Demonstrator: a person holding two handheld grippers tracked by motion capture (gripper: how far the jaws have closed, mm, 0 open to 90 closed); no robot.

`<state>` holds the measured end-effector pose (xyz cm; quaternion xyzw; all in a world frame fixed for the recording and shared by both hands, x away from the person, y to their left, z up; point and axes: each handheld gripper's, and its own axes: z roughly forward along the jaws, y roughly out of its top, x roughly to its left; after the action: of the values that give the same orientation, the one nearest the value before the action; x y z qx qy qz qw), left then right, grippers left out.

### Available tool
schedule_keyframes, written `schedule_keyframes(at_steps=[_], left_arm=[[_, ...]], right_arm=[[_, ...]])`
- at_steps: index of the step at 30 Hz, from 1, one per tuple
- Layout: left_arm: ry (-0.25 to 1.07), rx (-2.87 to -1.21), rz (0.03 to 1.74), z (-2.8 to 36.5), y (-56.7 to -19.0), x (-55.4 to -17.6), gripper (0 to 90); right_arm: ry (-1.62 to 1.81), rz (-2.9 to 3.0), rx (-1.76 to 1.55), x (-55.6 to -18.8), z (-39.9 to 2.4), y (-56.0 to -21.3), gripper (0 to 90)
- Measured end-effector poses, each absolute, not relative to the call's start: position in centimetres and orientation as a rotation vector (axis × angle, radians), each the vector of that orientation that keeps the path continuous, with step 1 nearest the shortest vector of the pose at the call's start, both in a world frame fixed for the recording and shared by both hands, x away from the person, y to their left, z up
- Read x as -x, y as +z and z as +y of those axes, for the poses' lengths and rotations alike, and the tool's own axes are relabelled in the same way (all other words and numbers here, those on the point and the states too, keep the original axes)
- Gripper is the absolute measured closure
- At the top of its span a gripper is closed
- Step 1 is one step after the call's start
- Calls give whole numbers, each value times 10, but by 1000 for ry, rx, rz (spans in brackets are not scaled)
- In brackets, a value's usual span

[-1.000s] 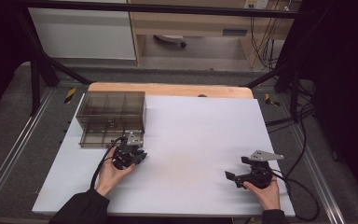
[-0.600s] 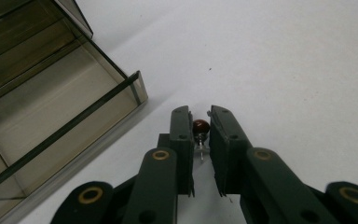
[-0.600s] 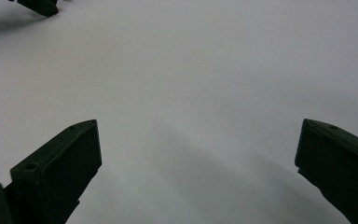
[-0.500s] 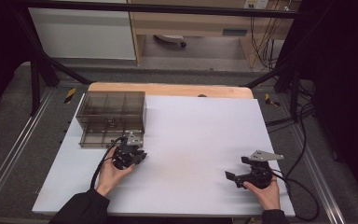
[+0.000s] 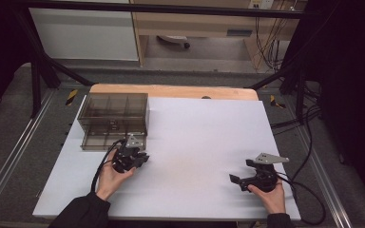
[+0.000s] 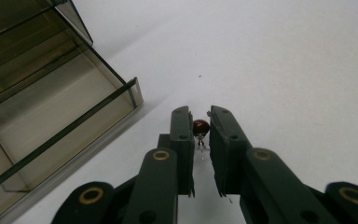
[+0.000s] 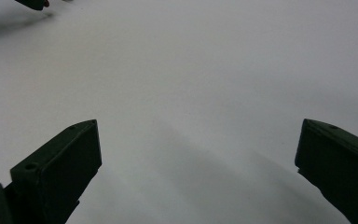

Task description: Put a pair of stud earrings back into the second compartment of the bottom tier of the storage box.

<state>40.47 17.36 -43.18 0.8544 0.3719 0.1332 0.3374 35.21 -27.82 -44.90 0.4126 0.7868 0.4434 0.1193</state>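
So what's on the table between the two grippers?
Nothing: in the high view only bare white table lies between the left gripper, pinching a small red bead, and the right gripper.

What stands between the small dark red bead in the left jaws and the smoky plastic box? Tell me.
Nothing visible. The left gripper pinches the small dark red bead beside the smoky transparent plastic compartment box; bare white table lies between them, and the near compartment is open on top.

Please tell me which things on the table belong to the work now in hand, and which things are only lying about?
Belongs to the work:
- left gripper, shut on the small dark red bead
- smoky clear compartment box, right beside it

Lying about:
- right gripper, open over the bare white table
- black caster on the floor beyond
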Motion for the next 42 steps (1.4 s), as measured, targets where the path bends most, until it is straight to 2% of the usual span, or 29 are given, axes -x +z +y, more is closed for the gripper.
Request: schedule_keyframes(at_steps=[42], left_arm=[[364, -2200, 1001, 214, -411, -390, 794]], right_arm=[[1291, 2301, -1206, -352, -278, -449, 9]])
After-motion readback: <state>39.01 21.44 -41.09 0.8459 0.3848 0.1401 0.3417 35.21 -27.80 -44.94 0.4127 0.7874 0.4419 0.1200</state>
